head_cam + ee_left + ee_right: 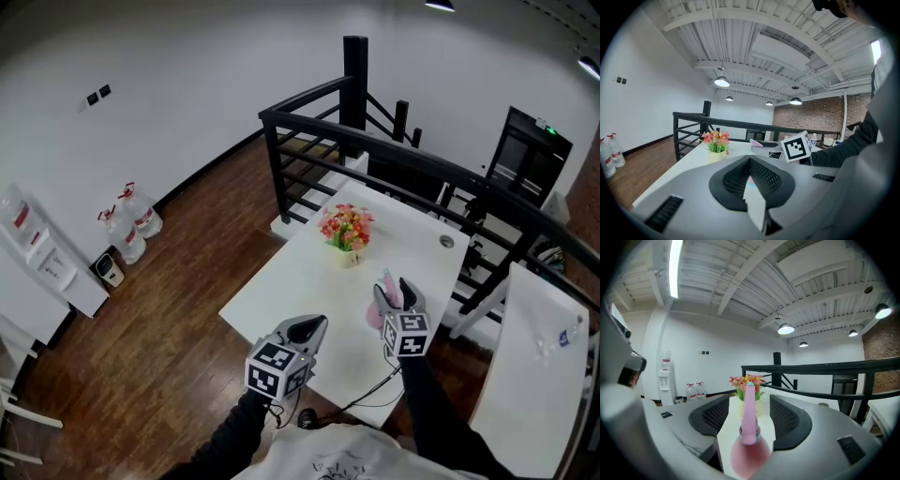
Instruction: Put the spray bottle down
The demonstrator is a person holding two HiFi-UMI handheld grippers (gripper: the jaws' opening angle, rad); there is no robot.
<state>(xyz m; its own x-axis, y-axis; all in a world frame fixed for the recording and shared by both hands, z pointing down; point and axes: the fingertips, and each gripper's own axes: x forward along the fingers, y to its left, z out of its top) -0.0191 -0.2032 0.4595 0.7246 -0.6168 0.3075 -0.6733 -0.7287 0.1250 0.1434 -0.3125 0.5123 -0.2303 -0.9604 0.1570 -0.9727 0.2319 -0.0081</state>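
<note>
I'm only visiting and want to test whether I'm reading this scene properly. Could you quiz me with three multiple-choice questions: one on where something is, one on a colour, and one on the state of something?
1. Where does the flower pot stand?
A. on the floor
B. on the white table
C. on the railing

2. What colour is the spray bottle?
A. pink
B. green
C. black

3. How do the jaws of the right gripper stand?
A. clamped tight on the bottle
B. apart, with the bottle between them
C. together, with nothing between them

Answers:
1. B, since the head view shows the pot on the tabletop, beyond both grippers.
2. A, since the nozzle and body are both pink in the right gripper view.
3. B, since both pads stand clear of the bottle's neck on either side.
</note>
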